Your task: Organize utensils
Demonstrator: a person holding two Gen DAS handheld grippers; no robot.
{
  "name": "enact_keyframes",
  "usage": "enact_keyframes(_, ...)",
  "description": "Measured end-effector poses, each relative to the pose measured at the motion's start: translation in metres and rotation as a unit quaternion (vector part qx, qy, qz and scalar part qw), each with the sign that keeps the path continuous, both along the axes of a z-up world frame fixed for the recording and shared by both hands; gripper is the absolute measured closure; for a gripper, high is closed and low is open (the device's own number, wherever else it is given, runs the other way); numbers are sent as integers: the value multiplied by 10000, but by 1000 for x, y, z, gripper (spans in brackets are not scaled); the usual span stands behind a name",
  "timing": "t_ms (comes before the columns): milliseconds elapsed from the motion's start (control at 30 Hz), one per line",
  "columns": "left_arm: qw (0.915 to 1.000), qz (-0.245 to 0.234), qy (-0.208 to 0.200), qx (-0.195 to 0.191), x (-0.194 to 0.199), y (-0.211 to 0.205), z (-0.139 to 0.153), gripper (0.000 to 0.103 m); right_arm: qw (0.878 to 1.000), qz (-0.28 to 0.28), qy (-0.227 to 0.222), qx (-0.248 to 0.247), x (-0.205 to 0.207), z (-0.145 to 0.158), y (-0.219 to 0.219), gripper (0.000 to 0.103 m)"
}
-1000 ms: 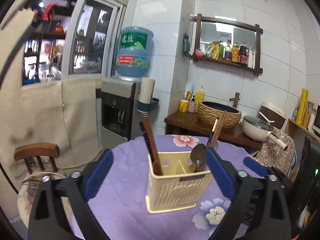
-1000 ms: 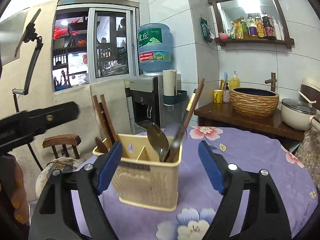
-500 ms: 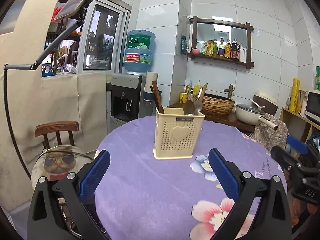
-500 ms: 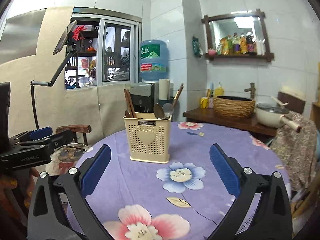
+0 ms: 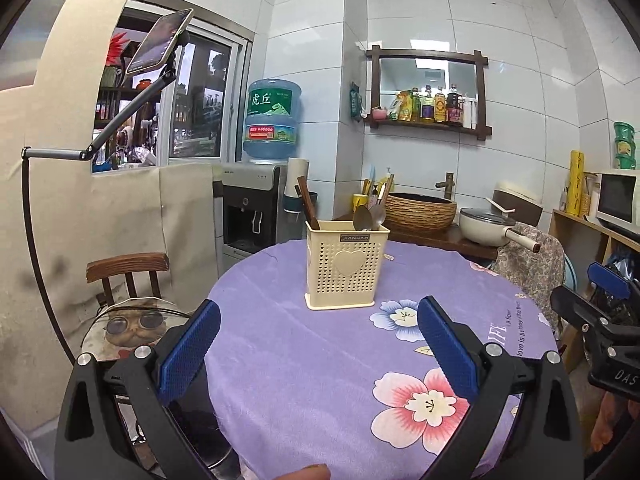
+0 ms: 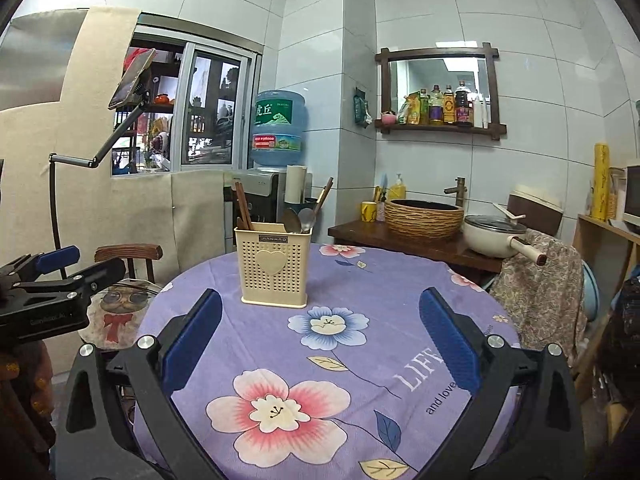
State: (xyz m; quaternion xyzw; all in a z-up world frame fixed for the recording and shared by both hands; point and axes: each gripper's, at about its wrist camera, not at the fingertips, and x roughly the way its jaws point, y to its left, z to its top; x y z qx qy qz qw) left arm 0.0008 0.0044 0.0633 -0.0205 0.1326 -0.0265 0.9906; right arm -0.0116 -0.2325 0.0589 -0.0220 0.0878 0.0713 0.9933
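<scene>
The round table, under its purple flowered cloth, has nothing loose lying on what you can see of it, which suggests the sorting is done or nearly so. The cream holder stands upright past the middle of the cloth, well clear of both your tools, so nothing can knock it. Your right tongs are spread wide and hold nothing; your left tongs are just as wide and also empty, both aimed at the holder from the near edge. Inside it, the dark chopsticks lean in the left part, while the spoons stand bowl-up on the right, each kind apart, as the task wants.
</scene>
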Motion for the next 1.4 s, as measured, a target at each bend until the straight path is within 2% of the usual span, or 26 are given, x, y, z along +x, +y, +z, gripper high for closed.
enact_keyframes(833,9999,-86,39,83,-6,-8,-3,6,10000,-85,32,32,-6,-2,-4,6)
enact_keyframes(1400,9999,-91,85,2,-3,-6,-5,6,9999,-85,94,28,-4,-6,-5,6)
